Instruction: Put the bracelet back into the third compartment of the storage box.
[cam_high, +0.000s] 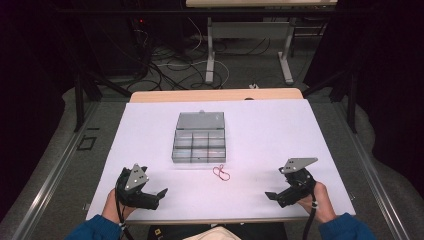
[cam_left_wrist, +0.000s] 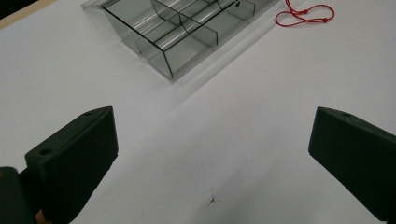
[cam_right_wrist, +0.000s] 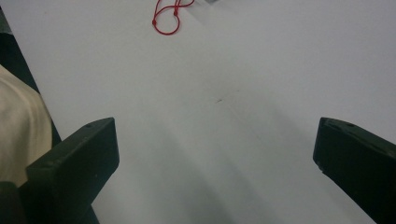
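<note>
High view: left tongs (cam_high: 161, 192) and right tongs (cam_high: 270, 195) rest low on the white tabletop (cam_high: 300, 130), both spread wide and empty; a clear, hard-walled compartment box (cam_high: 199, 145) sits mid-table, lid back, with a thin red cord loop (cam_high: 221, 172) lying just in front. Risk, as judged: the limp cord could slip between blunt black jaws, and the light, smooth box may skid if nudged.

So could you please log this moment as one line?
left tool open | right tool open | clear plastic compartment box lid open | red string loop on table
</note>
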